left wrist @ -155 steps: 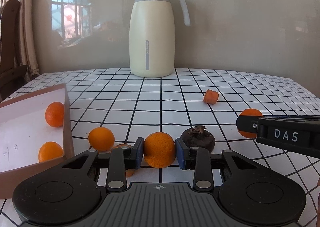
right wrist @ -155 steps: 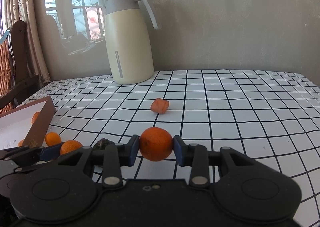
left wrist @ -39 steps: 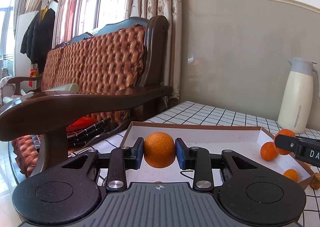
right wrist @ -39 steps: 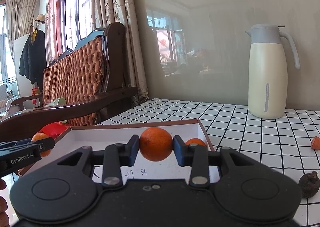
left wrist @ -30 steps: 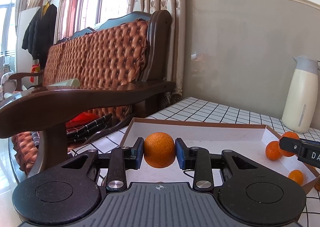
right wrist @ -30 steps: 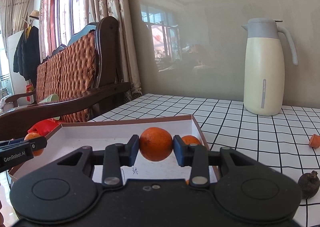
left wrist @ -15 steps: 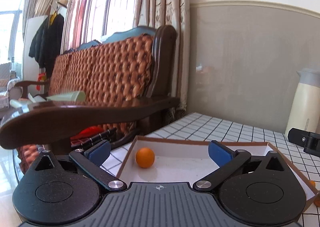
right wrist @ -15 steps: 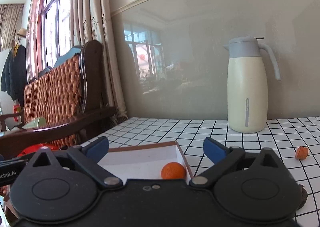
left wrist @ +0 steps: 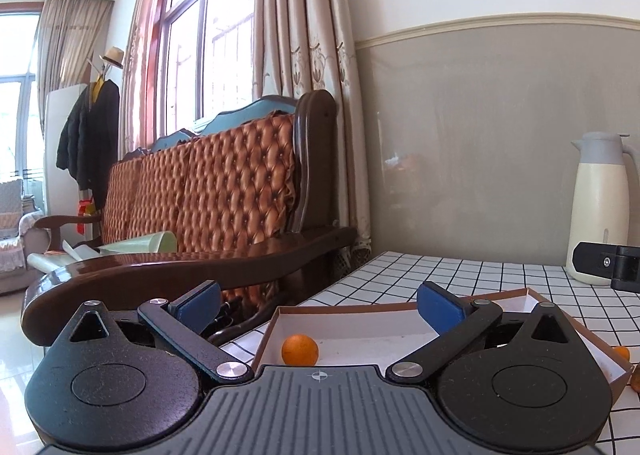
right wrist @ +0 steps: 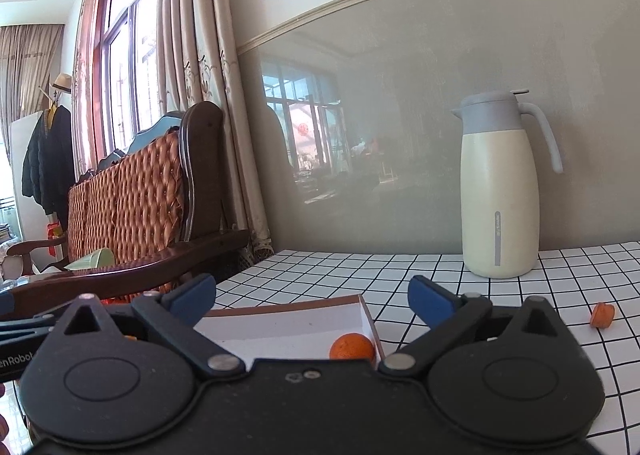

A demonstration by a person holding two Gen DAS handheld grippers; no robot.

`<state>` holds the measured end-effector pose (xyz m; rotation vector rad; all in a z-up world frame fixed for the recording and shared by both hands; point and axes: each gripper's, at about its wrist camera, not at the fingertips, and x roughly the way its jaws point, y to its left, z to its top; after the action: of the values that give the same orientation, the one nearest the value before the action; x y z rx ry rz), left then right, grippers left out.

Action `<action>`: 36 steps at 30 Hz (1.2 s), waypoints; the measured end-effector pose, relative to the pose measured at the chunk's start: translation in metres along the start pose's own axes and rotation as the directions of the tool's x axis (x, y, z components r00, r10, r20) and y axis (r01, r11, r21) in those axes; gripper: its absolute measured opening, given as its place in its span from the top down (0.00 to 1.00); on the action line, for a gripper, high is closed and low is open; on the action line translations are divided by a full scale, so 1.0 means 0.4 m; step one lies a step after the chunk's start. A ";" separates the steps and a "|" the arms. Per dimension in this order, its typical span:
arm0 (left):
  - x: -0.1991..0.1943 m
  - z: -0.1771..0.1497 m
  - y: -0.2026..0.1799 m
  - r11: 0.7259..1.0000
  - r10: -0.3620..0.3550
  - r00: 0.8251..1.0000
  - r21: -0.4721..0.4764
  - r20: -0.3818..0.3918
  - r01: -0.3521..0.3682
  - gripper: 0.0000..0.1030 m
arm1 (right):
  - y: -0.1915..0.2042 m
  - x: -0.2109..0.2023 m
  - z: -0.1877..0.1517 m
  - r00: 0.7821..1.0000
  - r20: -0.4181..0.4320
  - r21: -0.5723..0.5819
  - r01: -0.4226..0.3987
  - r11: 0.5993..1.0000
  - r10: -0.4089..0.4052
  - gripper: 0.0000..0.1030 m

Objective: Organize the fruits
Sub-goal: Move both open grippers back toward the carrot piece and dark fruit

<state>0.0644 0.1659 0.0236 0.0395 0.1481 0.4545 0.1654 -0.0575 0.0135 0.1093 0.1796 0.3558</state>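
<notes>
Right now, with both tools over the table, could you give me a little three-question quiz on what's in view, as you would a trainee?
1. True or false: the left gripper has an orange between its jaws.
2. Where does the orange lie: in the box or on the tablecloth?
3. What tall thing stands by the wall?

Key: 1 false, jaws wide and empty. 2 in the box. 3 the cream jug.

The table (right wrist: 440,283) has a white cloth with black squares; a flat brown box (right wrist: 366,309) with a white inside sits on it near the edge; a tall cream jug (right wrist: 498,191) stands by the wall; one small orange piece (right wrist: 603,315) lies alone on the cloth.
</notes>
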 end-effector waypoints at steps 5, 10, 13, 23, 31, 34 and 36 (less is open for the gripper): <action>-0.011 -0.007 -0.010 1.000 -0.027 0.999 0.010 -0.029 0.028 0.00 | -0.032 -0.020 -0.003 1.000 -0.018 0.034 -0.010 0.999 0.010 0.06; -0.029 -0.008 -0.037 0.998 -0.069 0.997 0.012 -0.035 0.069 0.00 | -0.075 -0.042 -0.002 0.999 -0.038 0.084 -0.015 0.996 0.019 0.06; -0.046 -0.008 -0.058 0.994 -0.106 0.994 0.016 -0.028 0.106 0.00 | -0.104 -0.066 0.003 1.000 -0.027 0.104 -0.007 0.995 0.009 0.06; -0.076 -0.010 -0.178 0.971 -0.235 0.971 0.043 -0.047 0.237 0.00 | -0.211 -0.136 0.007 0.995 -0.029 0.095 0.101 0.990 -0.099 0.06; -0.110 -0.023 -0.283 0.937 -0.338 0.939 0.074 -0.070 0.342 0.00 | -0.291 -0.190 0.010 0.976 -0.030 0.106 0.218 0.970 -0.216 0.06; -0.124 -0.027 -0.314 0.923 -0.370 0.926 0.082 -0.071 0.375 0.00 | -0.313 -0.205 0.008 0.972 -0.035 0.116 0.237 0.965 -0.234 0.10; -0.130 -0.029 -0.333 0.911 -0.397 0.914 0.087 -0.082 0.403 0.00 | -0.322 -0.212 0.005 0.968 -0.039 0.111 0.251 0.962 -0.248 0.10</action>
<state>0.0744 0.0233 0.0098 0.0939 0.2355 0.0360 0.1309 -0.2080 0.0110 0.1941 0.2356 0.0946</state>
